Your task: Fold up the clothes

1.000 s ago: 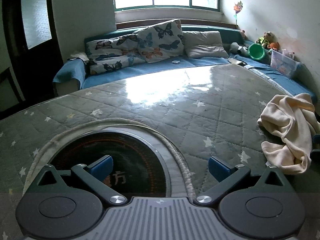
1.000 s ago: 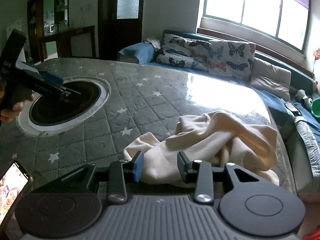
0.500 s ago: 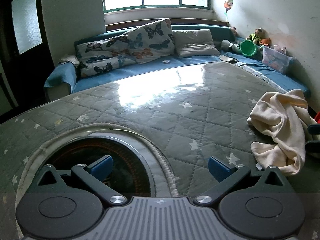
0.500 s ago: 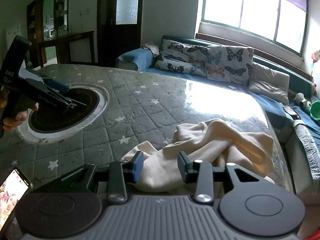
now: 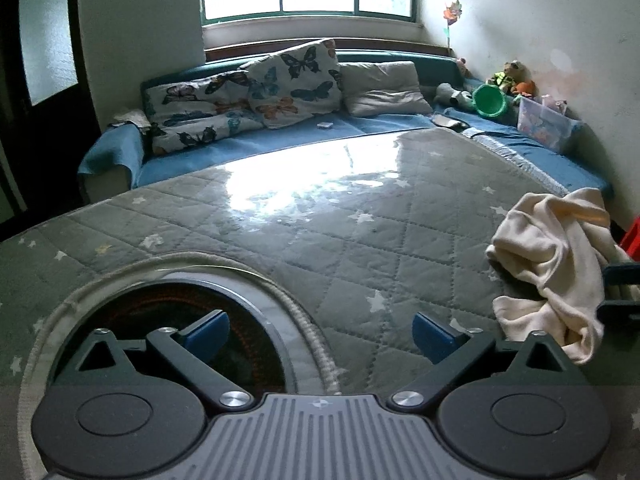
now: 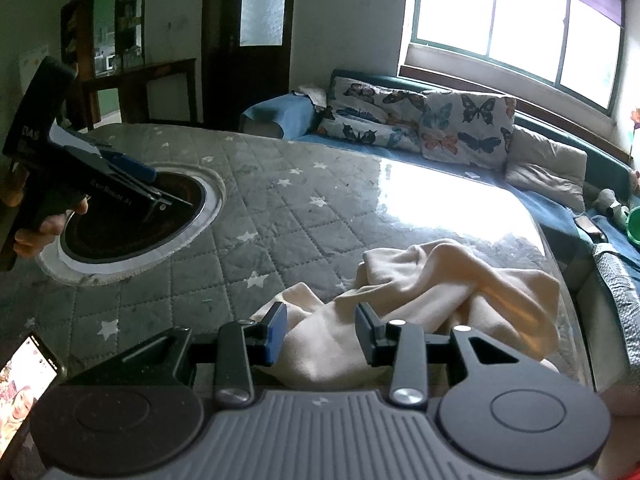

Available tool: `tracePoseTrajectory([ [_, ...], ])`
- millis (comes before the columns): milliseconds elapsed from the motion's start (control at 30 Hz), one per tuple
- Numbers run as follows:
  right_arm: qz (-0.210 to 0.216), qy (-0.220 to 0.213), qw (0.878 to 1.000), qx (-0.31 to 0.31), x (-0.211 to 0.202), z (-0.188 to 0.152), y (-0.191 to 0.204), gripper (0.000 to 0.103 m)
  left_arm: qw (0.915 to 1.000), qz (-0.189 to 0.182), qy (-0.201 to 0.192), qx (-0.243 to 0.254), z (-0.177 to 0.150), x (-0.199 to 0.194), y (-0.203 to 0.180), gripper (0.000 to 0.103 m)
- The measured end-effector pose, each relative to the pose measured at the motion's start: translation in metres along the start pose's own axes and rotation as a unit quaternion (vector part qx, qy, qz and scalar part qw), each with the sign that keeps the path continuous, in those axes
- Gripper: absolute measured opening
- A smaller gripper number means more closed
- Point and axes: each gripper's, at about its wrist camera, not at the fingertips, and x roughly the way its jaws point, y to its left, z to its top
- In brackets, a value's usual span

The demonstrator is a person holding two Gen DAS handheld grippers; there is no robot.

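A crumpled cream garment (image 6: 436, 300) lies on the grey quilted table (image 6: 304, 216) near its right edge; it also shows at the right of the left wrist view (image 5: 556, 264). My right gripper (image 6: 320, 330) is open, its blue-padded fingers standing either side of the garment's near fold, just above it. My left gripper (image 5: 320, 330) is wide open and empty, above the round dark inset (image 5: 168, 332) in the table, well left of the garment. The left gripper also shows in the right wrist view (image 6: 132, 184), held by a hand.
A blue sofa (image 5: 280, 140) with butterfly cushions (image 5: 256, 96) runs behind the table under the window. A green tub (image 5: 490, 100) and a plastic box (image 5: 544, 122) sit at its right end. A phone (image 6: 24, 384) lies at the table's near left corner.
The left gripper has shifted a little to the right, so the round inset slid left in its view. The right gripper has crept slightly toward the garment. Both stay open.
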Motion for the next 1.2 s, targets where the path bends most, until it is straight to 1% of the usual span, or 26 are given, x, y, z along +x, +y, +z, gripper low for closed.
tracePoseTrajectory([
  [167,-0.014,0.004,1.000,-0.004,0.006,0.001,0.000,0.038,0.9998,-0.011,0.004,0.015,0.002,0.005,-0.012,0.097],
  [367,-0.027,0.009,1.000,-0.005,0.020,0.006,-0.005,0.037,0.9995,-0.025,0.009,0.019,0.001,0.007,-0.021,0.097],
  [500,-0.056,0.004,0.998,-0.009,0.032,0.021,-0.015,0.037,0.9986,-0.040,0.011,0.031,-0.001,0.008,-0.030,0.097],
  [600,-0.076,0.010,0.997,-0.002,0.046,0.033,-0.027,0.037,0.9977,-0.052,0.011,0.042,-0.003,0.008,-0.039,0.097],
  [700,-0.084,0.029,0.996,0.011,0.063,0.036,-0.039,0.037,0.9970,-0.060,0.011,0.048,-0.004,0.007,-0.044,0.097],
  [833,-0.077,0.055,0.995,0.028,0.082,0.030,-0.046,0.037,0.9964,-0.064,0.015,0.054,-0.006,0.009,-0.046,0.097],
  [933,-0.075,0.067,0.994,0.036,0.088,0.025,-0.047,0.026,0.9961,-0.067,0.019,0.054,-0.007,0.011,-0.045,0.097],
  [967,-0.075,0.066,0.994,0.036,0.087,0.025,-0.047,0.020,0.9960,-0.068,0.020,0.054,-0.008,0.012,-0.045,0.097],
  [1067,-0.073,0.052,0.995,0.041,0.079,0.028,-0.048,0.011,0.9958,-0.072,0.022,0.052,-0.008,0.012,-0.046,0.098],
  [1133,-0.071,0.039,0.996,0.045,0.072,0.031,-0.048,0.011,0.9955,-0.076,0.022,0.052,-0.009,0.012,-0.047,0.098],
  [1200,-0.068,0.015,0.996,0.051,0.058,0.035,-0.049,0.010,0.9951,-0.080,0.022,0.054,-0.010,0.011,-0.050,0.098],
])
